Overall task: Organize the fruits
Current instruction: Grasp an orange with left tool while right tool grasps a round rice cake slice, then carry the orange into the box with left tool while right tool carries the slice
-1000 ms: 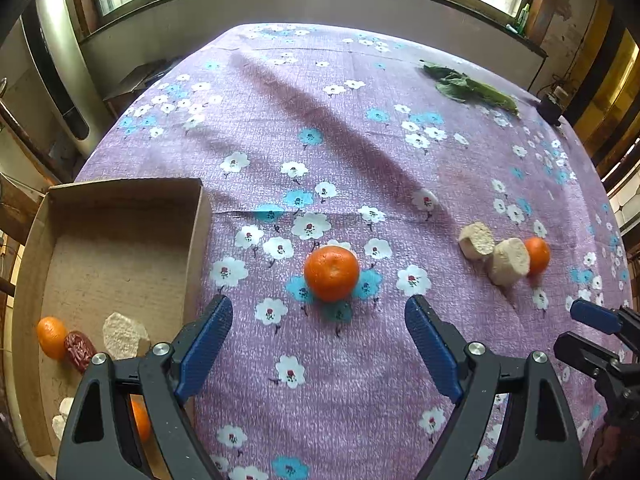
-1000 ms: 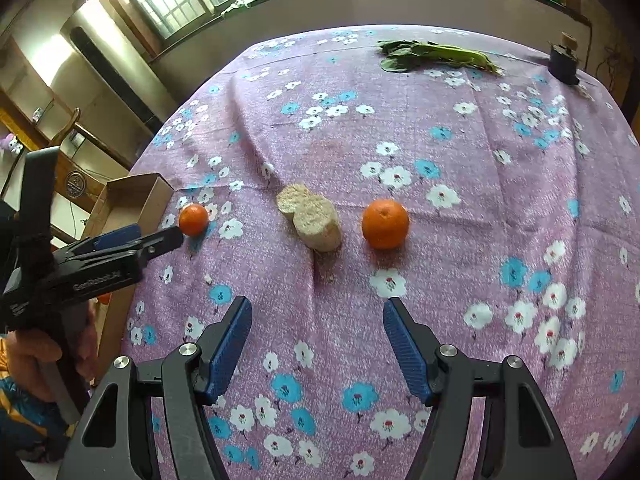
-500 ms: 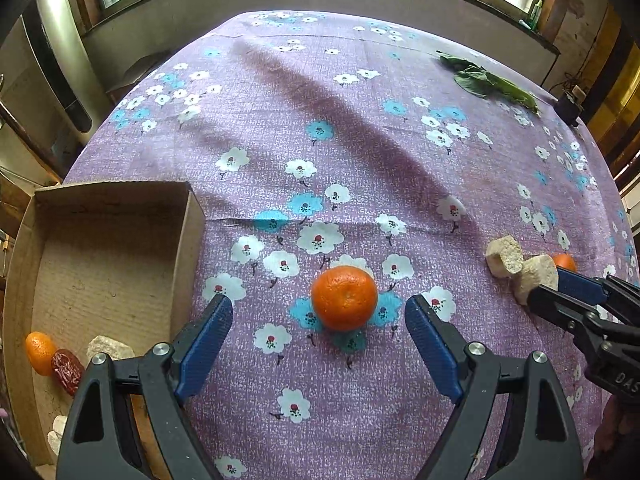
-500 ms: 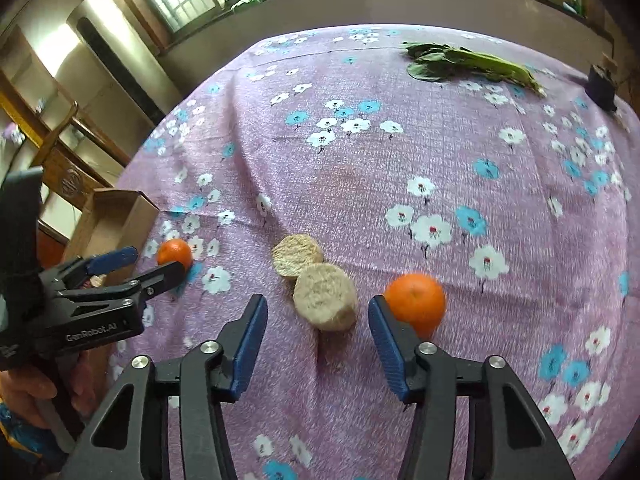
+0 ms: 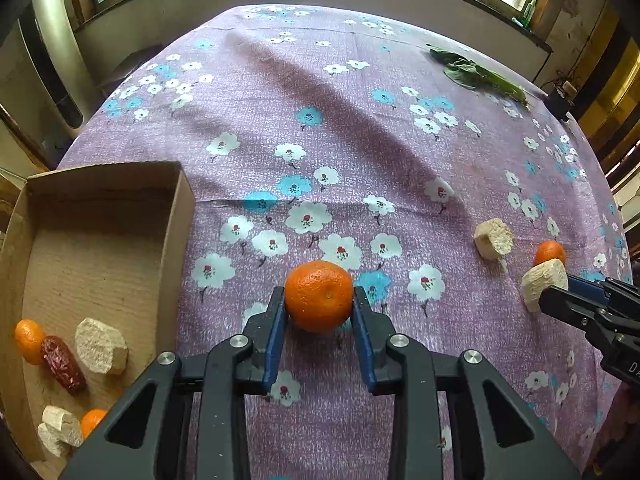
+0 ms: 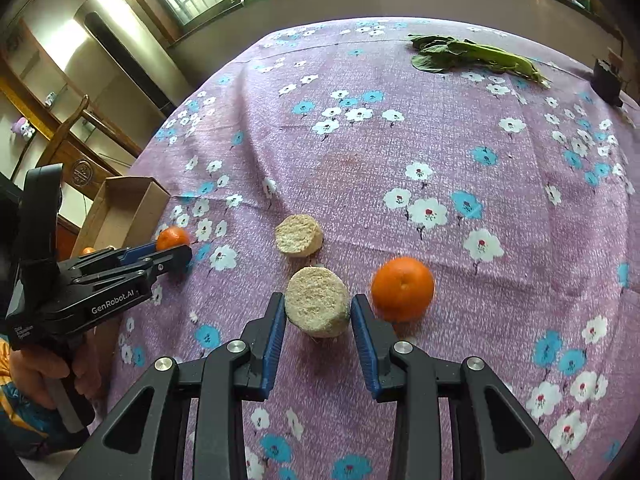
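My left gripper [image 5: 319,302] is shut on a tangerine [image 5: 316,288] that rests on the purple flowered tablecloth [image 5: 360,140], with both blue pads against its sides. In the right wrist view this gripper [image 6: 176,250] shows at the left, held by a hand. The jaws of my right gripper [image 6: 317,306] are closing on a beige round chunk [image 6: 316,300], which both pads touch. A second beige chunk [image 6: 298,236] lies just beyond it. Another tangerine [image 6: 402,288] sits right beside the right finger.
An open cardboard box [image 5: 182,216] stands at the left table edge and holds tangerines, a red date [image 5: 62,364] and beige chunks. Leafy greens [image 6: 472,56] and a small black object [image 6: 606,80] lie at the far right. A wooden chair stands beyond the box.
Both grippers went from wide open to closed: the left around the tangerine, the right around the beige chunk after moving in over it.
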`<state>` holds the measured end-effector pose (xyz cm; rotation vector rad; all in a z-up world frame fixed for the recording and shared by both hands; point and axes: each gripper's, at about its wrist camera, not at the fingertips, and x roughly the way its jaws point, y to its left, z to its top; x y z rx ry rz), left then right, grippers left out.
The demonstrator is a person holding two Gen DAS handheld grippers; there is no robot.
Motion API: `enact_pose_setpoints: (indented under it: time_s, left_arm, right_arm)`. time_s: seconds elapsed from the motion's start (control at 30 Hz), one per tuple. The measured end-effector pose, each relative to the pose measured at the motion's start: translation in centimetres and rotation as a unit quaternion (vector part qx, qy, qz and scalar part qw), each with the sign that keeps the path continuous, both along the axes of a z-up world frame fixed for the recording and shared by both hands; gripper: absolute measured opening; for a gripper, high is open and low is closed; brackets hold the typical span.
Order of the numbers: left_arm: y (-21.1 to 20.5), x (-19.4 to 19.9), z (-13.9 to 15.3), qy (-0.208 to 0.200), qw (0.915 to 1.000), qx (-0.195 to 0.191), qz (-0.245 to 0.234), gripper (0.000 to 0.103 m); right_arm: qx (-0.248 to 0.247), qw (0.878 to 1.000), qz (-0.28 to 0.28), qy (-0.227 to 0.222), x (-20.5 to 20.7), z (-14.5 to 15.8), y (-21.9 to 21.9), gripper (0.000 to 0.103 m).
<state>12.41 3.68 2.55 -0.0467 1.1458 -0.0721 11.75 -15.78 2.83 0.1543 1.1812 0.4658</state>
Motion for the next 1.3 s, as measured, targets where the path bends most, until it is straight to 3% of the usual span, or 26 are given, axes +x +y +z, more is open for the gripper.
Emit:
enact_pose_setpoints:
  time_s: [0.47, 1.3]
  left_arm:
    - [2.5, -5.6, 2.8, -0.024, 0.9992, 0.023, 0.021, 0.030]
    - [14.0, -10.2, 5.0, -0.048, 0.9929, 0.046, 0.098, 0.030]
  right_arm:
    - [0.016, 0.999, 0.036, -0.008, -3.2, 2.8, 3.5, 0.036]
    - [0.025, 0.990, 0.136, -0.035, -4.8, 5.5, 16.9, 0.037]
